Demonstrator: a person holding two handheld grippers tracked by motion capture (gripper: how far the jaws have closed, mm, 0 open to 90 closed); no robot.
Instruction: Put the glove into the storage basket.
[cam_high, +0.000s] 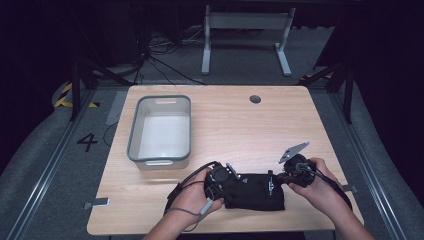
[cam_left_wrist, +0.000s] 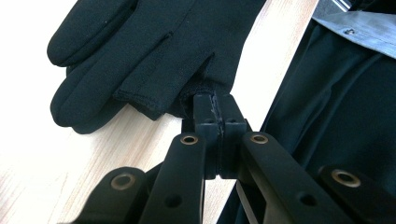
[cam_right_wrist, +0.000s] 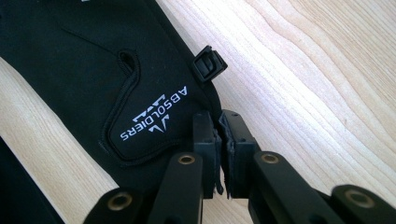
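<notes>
A: Where the left gripper (cam_left_wrist: 215, 109) meets the black glove (cam_left_wrist: 154, 51), how do its jaws stand?

B: Pressed together, pinching the glove's hemmed edge near the fingers (no gap shows between the pads). The glove's fingers lie flat on the wooden table (cam_left_wrist: 56, 158).

A: And the right gripper (cam_right_wrist: 219, 128)?

B: Clamped on the glove's cuff edge, just beside a small black clip (cam_right_wrist: 208, 64). White lettering reading ABSOLDIERS sits on a stitched patch close by.

A: Where's the glove overall?

B: From the high view it lies stretched between both grippers at the table's near edge, right of centre. A grey bin (cam_high: 161, 129) stands farther back to the left, apart from it.
</notes>
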